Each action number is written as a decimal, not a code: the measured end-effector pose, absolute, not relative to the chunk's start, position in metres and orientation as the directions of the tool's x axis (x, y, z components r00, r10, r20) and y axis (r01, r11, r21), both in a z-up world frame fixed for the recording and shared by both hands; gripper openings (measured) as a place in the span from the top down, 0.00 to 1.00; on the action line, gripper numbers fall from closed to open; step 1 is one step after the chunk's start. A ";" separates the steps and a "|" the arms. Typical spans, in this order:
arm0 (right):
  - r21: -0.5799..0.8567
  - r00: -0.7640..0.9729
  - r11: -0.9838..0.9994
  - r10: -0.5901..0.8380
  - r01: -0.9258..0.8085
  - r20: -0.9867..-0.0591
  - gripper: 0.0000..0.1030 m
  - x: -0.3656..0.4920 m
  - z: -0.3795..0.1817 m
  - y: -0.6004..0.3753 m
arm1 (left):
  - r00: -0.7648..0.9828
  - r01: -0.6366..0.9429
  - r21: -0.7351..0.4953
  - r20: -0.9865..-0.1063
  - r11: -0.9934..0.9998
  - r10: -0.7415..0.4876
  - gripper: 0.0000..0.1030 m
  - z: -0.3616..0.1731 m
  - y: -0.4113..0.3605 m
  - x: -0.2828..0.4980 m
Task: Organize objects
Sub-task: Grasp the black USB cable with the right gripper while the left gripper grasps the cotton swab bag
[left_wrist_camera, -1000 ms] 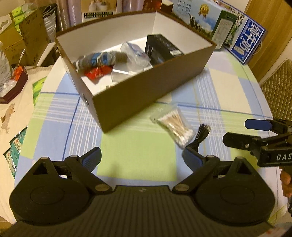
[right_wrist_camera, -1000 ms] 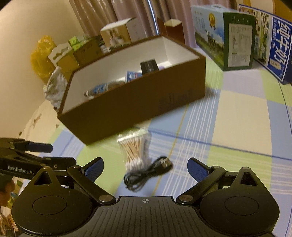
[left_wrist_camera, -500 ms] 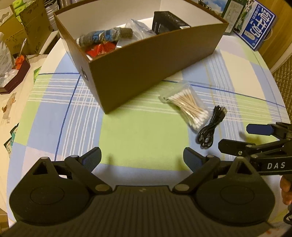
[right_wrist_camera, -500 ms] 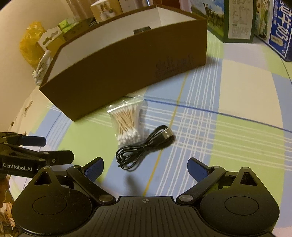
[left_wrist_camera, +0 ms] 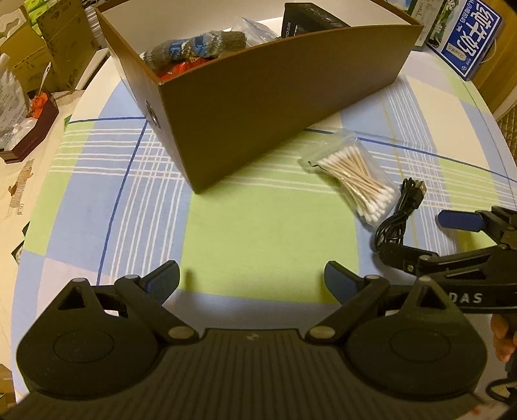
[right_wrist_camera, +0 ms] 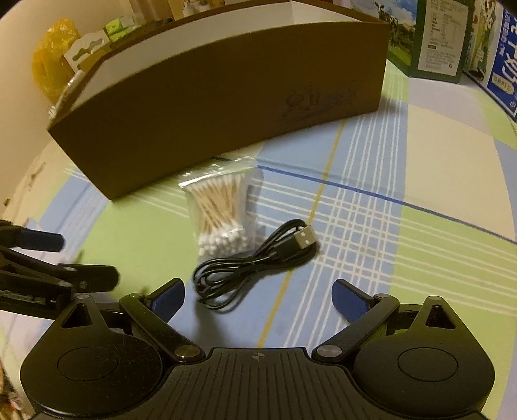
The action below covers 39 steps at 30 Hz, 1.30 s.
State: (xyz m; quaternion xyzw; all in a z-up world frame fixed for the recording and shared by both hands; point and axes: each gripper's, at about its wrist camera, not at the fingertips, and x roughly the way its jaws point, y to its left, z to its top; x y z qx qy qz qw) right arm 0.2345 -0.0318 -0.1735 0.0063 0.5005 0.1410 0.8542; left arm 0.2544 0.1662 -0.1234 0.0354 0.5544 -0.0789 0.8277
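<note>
Both grippers are hanging low over the checked tablecloth (left_wrist_camera: pixel 265 232), pointed toward the brown cardboard box (left_wrist_camera: pixel 278 100), and neither one is gripping anything. The left gripper (left_wrist_camera: pixel 252 281) is sitting with its blue-padded fingers spread wide over a bare green patch of cloth. The right gripper (right_wrist_camera: pixel 258 295) is just as wide, and it's hovering right behind the coiled black USB cable (right_wrist_camera: pixel 255 261) — the near loops of the cable are lying about between its fingertips, not touched as far as I can tell.

From the left wrist view, the right gripper (left_wrist_camera: pixel 416 234) is coming in sideways from the right edge, one fingertip beside the cable (left_wrist_camera: pixel 400 210), with a bit of the person's hand (left_wrist_camera: pixel 502 339) showing behind it.

The bag of cotton swabs (right_wrist_camera: pixel 223 210) is lying flat on the cloth, just in front of the box's long wall and touching or nearly touching the cable. Inside the box a knitted grey-and-blue thing (left_wrist_camera: pixel 194 48), something red-orange (left_wrist_camera: pixel 176 69), a clear plastic bag (left_wrist_camera: pixel 258 27) and a black box (left_wrist_camera: pixel 310 17) are sitting already. Milk cartons (right_wrist_camera: pixel 433 38) are standing behind — off to the right.
</note>
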 end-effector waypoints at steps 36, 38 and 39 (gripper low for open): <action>0.143 0.562 0.984 0.177 -0.104 -0.808 0.38 0.270 -0.175 -0.096 | 0.462 0.198 -0.082 -0.871 0.977 -0.167 0.26 -0.148 0.083 0.311; 0.127 0.572 0.984 0.176 -0.126 -0.801 0.42 0.274 -0.177 -0.090 | 0.471 0.217 -0.052 -0.869 0.975 -0.151 0.35 -0.147 0.082 0.309; 0.118 0.575 0.983 0.177 -0.138 -0.799 0.48 0.275 -0.177 -0.088 | 0.473 0.225 -0.043 -0.869 0.973 -0.148 0.39 -0.147 0.081 0.307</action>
